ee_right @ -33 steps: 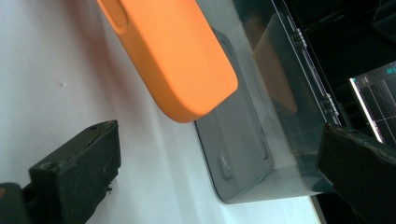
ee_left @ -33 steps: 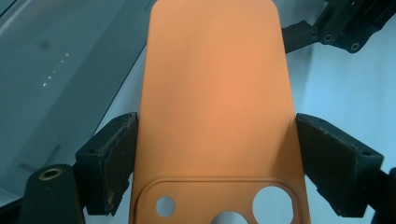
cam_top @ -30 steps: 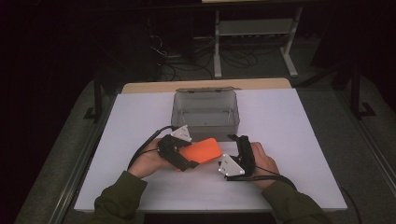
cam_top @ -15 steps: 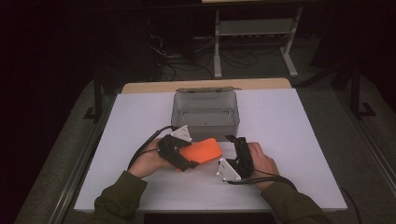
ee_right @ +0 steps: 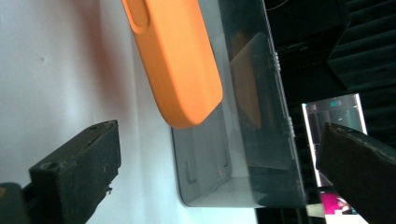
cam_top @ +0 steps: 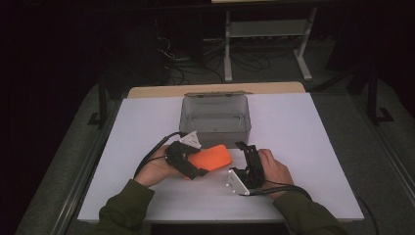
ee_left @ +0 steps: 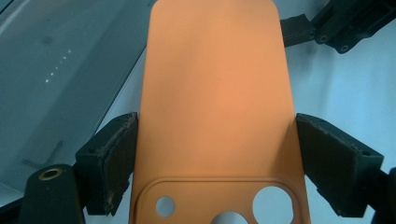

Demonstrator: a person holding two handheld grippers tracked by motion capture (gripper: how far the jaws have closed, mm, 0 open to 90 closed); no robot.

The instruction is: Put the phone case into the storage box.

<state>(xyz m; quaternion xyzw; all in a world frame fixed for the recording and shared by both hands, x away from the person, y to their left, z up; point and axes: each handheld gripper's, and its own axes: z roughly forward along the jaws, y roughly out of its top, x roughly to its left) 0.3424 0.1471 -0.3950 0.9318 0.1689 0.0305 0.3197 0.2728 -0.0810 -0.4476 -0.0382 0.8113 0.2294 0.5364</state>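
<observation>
While we hold both tools low over the table, we list what lies outward from each claw.

Left gripper (cam_top: pixel 195 166): jaws pinching the flat orange silicone phone case (cam_top: pixel 210 157) across its width, near the camera cut-outs; in the left gripper view the pads (ee_left: pixel 112 161) press both long edges of the case (ee_left: pixel 217 102), which juts out ahead of the claw, clear of the tabletop.

Right gripper (cam_top: pixel 247 155): jaws spread wide, nothing between them. In the right gripper view the rounded free end of the case (ee_right: pixel 180 65) hangs ahead of this claw and apart from it, not yet between the jaws.

Beyond both claws: an open grey translucent plastic box (cam_top: pixel 215 117) with upright walls, apparently empty, just past the case's far end.

Under everything: the white tabletop (cam_top: pixel 313 132).

Progress, as we judge it: the case is picked up and lifted; left to do is the handover or steadying by the right claw, and probably setting the case into the box.
</observation>
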